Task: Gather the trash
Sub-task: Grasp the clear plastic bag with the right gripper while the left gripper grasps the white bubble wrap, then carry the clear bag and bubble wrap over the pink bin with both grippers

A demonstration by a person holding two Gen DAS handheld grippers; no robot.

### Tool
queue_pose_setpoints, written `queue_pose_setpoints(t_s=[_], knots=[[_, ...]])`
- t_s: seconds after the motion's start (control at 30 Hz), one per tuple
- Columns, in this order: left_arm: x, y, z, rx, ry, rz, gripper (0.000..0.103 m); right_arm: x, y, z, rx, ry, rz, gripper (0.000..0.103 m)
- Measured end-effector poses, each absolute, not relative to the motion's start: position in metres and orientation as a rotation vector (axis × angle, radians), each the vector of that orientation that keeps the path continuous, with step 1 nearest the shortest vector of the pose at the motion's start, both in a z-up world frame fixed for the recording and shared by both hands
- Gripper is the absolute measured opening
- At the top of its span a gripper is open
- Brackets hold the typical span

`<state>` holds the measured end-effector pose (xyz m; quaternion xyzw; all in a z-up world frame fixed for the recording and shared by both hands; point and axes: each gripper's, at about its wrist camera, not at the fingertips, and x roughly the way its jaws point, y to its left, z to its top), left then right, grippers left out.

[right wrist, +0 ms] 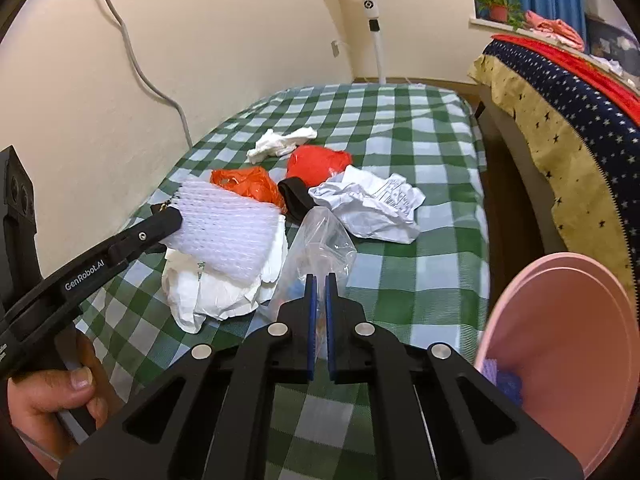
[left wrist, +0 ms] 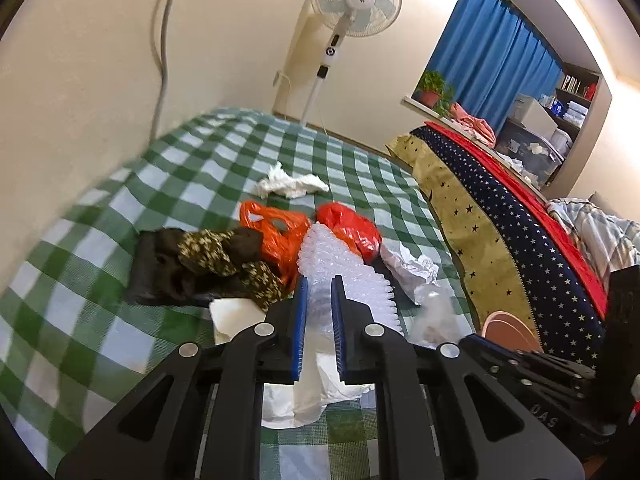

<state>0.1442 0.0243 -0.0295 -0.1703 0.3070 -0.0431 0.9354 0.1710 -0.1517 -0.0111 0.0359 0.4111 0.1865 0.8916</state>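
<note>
My left gripper (left wrist: pixel 319 282) is shut on a white foam net sleeve (left wrist: pixel 340 264), held above the green checked bed; it also shows in the right wrist view (right wrist: pixel 228 228). My right gripper (right wrist: pixel 320 280) is shut on a clear plastic bag (right wrist: pixel 320 240). On the bed lie crumpled white paper (right wrist: pixel 372 204), two orange-red plastic bags (right wrist: pixel 316 164) (right wrist: pixel 248 184), a white tissue wad (right wrist: pixel 280 142), a white paper bag (right wrist: pixel 216 292) and dark patterned cloth (left wrist: pixel 200 264).
A pink bin (right wrist: pixel 560 352) stands at the right beside the bed, purple scraps inside. A starred quilt (right wrist: pixel 568 112) covers furniture on the right. A standing fan (left wrist: pixel 352 4) and wall cable (left wrist: pixel 160 60) are behind the bed (left wrist: pixel 100 300).
</note>
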Motion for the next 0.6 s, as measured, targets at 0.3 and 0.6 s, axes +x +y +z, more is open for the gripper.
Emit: queue_pose_setpoints(t_s=[0.3,0.6], knots=[[0.127,0.015,-0.015,-0.277,0.599,-0.052,0.012,0.143,-0.166,0.015,0.037,0.780,0.354,0.004],[0.109,-0.004,-0.001,-0.217,0.570,-0.064,0.012,0.119,-0.194,0.043,0.061,0.713,0.289,0.004]])
